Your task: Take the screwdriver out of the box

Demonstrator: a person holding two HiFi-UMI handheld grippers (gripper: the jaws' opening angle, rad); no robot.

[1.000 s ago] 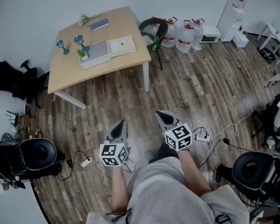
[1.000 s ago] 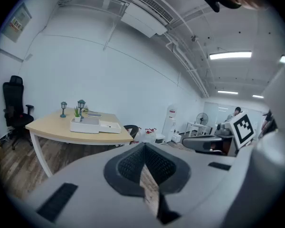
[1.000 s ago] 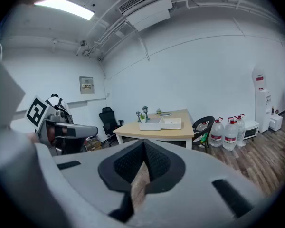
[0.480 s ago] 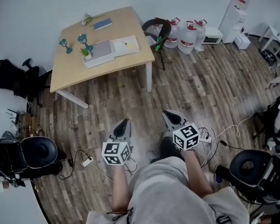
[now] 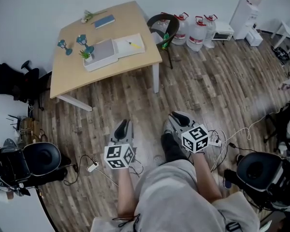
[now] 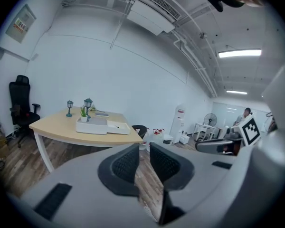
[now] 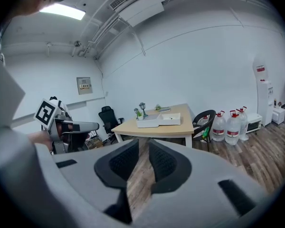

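Observation:
A white box (image 5: pixel 102 54) lies open on the wooden table (image 5: pixel 77 74) across the room, its lid (image 5: pixel 129 45) folded flat to the right. A small yellow screwdriver (image 5: pixel 133 45) rests on the lid. Both grippers hover over the floor, far short of the table. My left gripper (image 5: pixel 121 128) points toward it, its jaws a little apart with only floor between them. My right gripper (image 5: pixel 178 119) is also empty; its jaws have just been opening. The left gripper (image 6: pixel 143 163) view shows the box (image 6: pixel 91 126), and so does the right gripper (image 7: pixel 143 161) view, with the box (image 7: pixel 149 122) mid-frame.
Two small lamps and a plant (image 5: pixel 82 43) and a blue book (image 5: pixel 104 21) share the table. A black chair (image 5: pixel 160 27), water jugs (image 5: pixel 198 30) and a dispenser (image 5: pixel 249 4) line the wall. Cables and a power strip (image 5: pixel 89 167) lie on the floor; office chairs (image 5: pixel 38 159) flank me.
The right gripper's jaws have parted from a closed point to a visible gap. Both grippers have shifted slightly down in the head view, and the view has swayed a little.

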